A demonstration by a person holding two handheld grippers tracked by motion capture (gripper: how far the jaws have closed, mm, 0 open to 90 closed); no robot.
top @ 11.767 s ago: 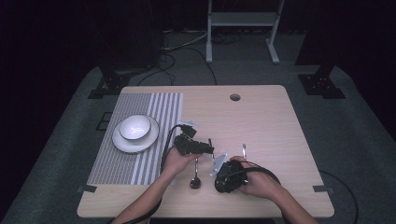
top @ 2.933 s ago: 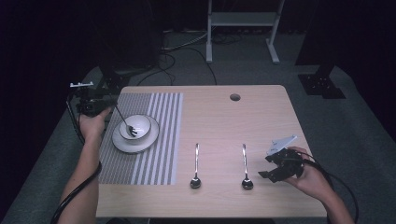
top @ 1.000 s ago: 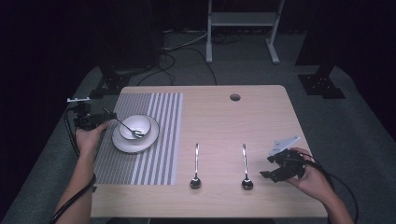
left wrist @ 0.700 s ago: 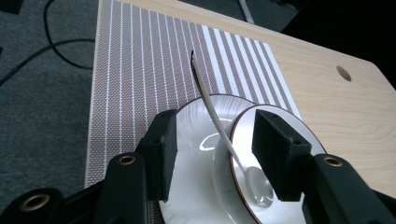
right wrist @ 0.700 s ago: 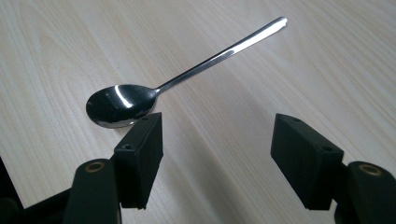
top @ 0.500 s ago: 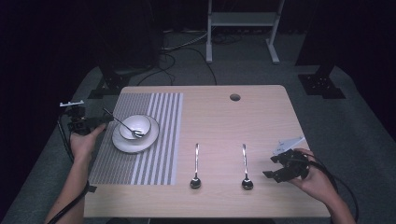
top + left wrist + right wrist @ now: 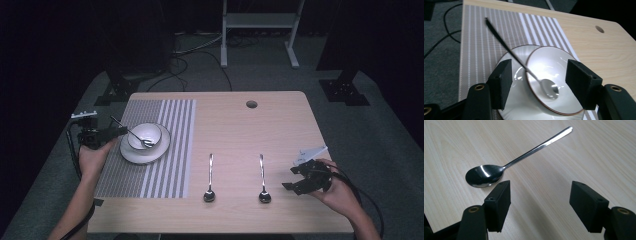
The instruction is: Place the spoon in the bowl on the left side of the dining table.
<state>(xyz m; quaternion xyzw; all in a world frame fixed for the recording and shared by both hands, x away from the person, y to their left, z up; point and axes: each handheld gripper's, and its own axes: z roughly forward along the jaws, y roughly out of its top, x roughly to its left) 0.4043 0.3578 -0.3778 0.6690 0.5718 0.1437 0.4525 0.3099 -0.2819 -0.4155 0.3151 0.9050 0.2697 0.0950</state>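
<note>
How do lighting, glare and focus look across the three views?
High view: table evenly lit, surroundings nearly black. Left gripper view: bright glare in the bowl, spoon handle tip soft and dark towards the mat. Right gripper view: sharp, with highlights on the nearby spoon and soft shadows under the jaws.

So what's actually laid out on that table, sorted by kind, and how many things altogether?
Spoons: 3 (one in the bowl, two on the bare wood)
Bowl: 1
Plate: 1
Striped placemat: 1
Total: 6
</note>
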